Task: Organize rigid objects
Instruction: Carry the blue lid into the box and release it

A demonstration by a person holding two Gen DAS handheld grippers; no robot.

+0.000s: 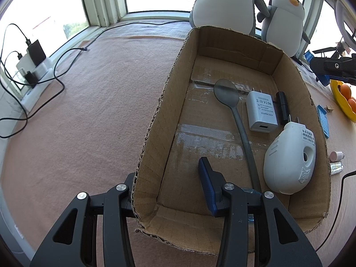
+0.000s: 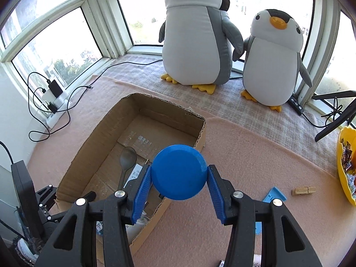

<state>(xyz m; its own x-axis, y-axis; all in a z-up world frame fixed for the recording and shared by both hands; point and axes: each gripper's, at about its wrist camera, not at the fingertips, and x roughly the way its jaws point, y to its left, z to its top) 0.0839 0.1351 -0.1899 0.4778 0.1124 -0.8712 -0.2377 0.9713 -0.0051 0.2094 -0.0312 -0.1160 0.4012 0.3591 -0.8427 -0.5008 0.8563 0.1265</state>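
Observation:
An open cardboard box (image 1: 169, 82) lies on the pink blanket; it also shows in the right wrist view (image 2: 80, 160). Inside lie a grey spoon (image 1: 231, 102), a white charger (image 1: 261, 111), a small black part (image 1: 283, 108) and a white plug-in device (image 1: 289, 160). My left gripper (image 1: 169, 184) straddles the box's near left wall, one finger inside, one outside, jaws apart; whether it pinches the wall I cannot tell. My right gripper (image 2: 178, 180) is shut on a round blue lid (image 2: 179, 172), held above the box's right wall.
Two plush penguins (image 2: 195, 33) stand at the window. A power strip with chargers and cables (image 1: 33, 66) lies at the left. A yellow bowl (image 2: 344, 166), a wooden clip (image 2: 303, 191), a blue piece (image 2: 273, 194) and small bottles (image 1: 336, 162) lie right of the box.

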